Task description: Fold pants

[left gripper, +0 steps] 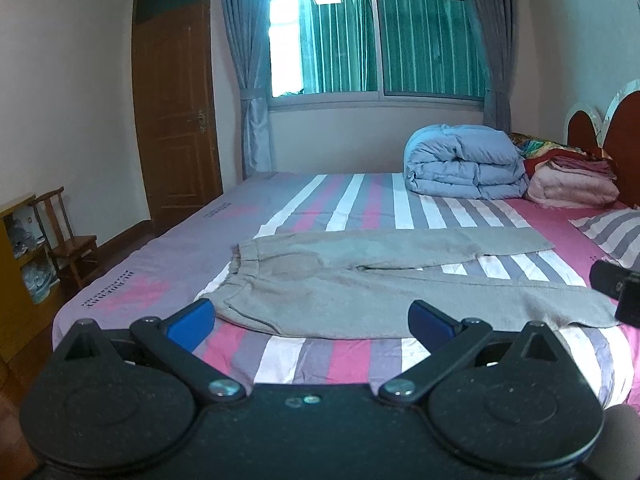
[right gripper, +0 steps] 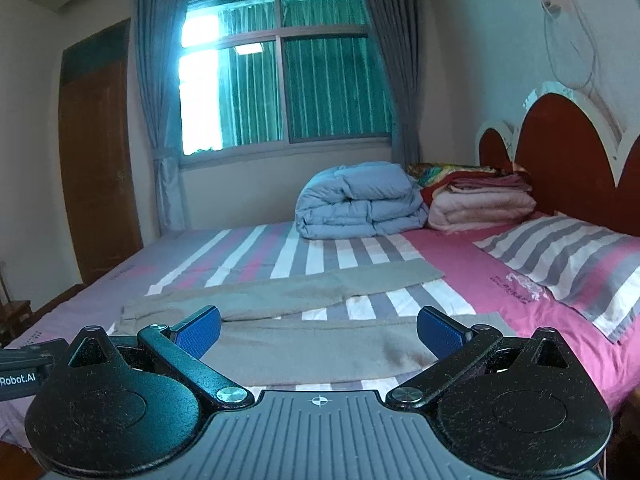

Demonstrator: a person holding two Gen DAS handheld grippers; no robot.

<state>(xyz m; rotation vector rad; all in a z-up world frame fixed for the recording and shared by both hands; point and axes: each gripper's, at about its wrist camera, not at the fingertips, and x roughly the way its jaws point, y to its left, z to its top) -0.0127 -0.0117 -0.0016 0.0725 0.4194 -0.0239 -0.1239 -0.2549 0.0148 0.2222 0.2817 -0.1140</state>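
Grey pants (left gripper: 360, 280) lie spread flat on the striped bed, waistband to the left, both legs running right and splayed apart. They also show in the right wrist view (right gripper: 312, 336). My left gripper (left gripper: 312, 322) is open and empty, hovering above the near edge of the bed by the waistband end. My right gripper (right gripper: 318, 330) is open and empty, hovering over the near leg. The right gripper's body shows at the right edge of the left wrist view (left gripper: 618, 288).
The bed (left gripper: 320, 354) has a pink, grey and white striped sheet. A folded blue duvet (left gripper: 464, 162) and stacked pink blankets (left gripper: 572, 184) sit at the far side. A striped pillow (right gripper: 568, 256) lies by the headboard. A small wooden chair (left gripper: 68, 240) and a door (left gripper: 180, 112) stand left.
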